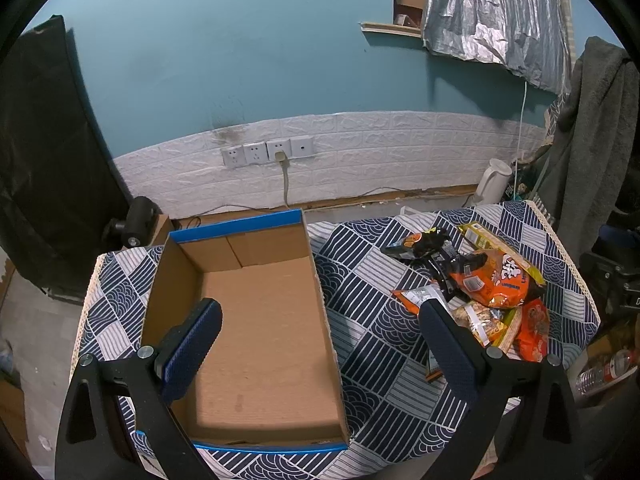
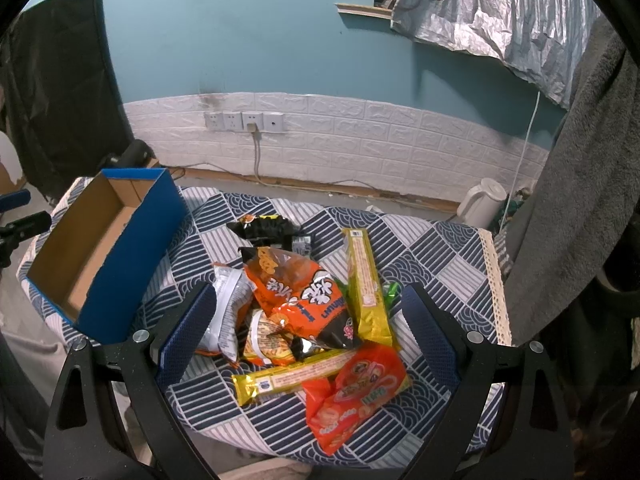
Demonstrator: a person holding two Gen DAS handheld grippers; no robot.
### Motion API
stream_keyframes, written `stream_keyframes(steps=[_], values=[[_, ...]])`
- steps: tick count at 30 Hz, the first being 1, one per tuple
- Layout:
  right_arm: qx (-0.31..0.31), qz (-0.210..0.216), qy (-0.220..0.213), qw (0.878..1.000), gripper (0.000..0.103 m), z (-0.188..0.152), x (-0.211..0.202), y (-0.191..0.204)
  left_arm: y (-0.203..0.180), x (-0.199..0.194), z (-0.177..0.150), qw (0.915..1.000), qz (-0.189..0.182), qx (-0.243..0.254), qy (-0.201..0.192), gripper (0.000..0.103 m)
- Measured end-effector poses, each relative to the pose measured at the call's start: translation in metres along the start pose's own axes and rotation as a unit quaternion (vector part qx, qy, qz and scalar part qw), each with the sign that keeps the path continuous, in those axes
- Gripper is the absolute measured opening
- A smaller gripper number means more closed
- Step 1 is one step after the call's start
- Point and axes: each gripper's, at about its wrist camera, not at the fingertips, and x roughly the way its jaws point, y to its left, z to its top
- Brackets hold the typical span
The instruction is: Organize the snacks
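Dim indoor light, cool and bluish, in both views. Sharp focus in the middle, strong fisheye bending at the edges, black corners all round. The foil sheet (image 2: pixel 492 12) throws a hard shadow down the wall (image 1: pixel 224 48). Soft glare on the snack wrappers (image 2: pixel 316 312).

The left gripper (image 1: pixel 320 332) hung with its jaws spread wide and nothing between its blue pads (image 1: pixel 192 344). The right gripper (image 2: pixel 308 320) also stood wide apart, tilted downward, its pads (image 2: pixel 186 328) gripping nothing.
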Motion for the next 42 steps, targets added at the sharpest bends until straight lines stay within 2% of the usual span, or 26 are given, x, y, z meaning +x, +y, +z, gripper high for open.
stream_keyframes(steps=[7,16,25,31,37,42], values=[[0.008,-0.014,0.010,1.000,0.092,-0.005,0.005,-0.009,-0.008,0.019,0.001,0.9999,-0.004,0.009,0.009,0.100],[0.072,-0.038,0.068,0.994,0.092,-0.025,0.032,-0.043,-0.033,0.053,0.005,0.9975,-0.046,0.006,0.052,0.100],[0.145,-0.054,0.140,0.978,0.092,-0.064,0.067,-0.069,-0.065,0.088,-0.005,0.9918,-0.065,0.025,0.107,0.100],[0.169,-0.058,0.177,0.968,0.092,-0.082,0.093,-0.074,-0.072,0.110,-0.015,0.9877,-0.074,0.013,0.137,0.100],[0.194,-0.066,0.207,0.957,0.092,-0.096,0.115,-0.080,-0.085,0.129,-0.025,0.9843,-0.069,0.034,0.158,0.100],[0.201,-0.067,0.227,0.950,0.092,-0.108,0.129,-0.079,-0.088,0.142,-0.028,0.9817,-0.068,0.033,0.175,0.100]])
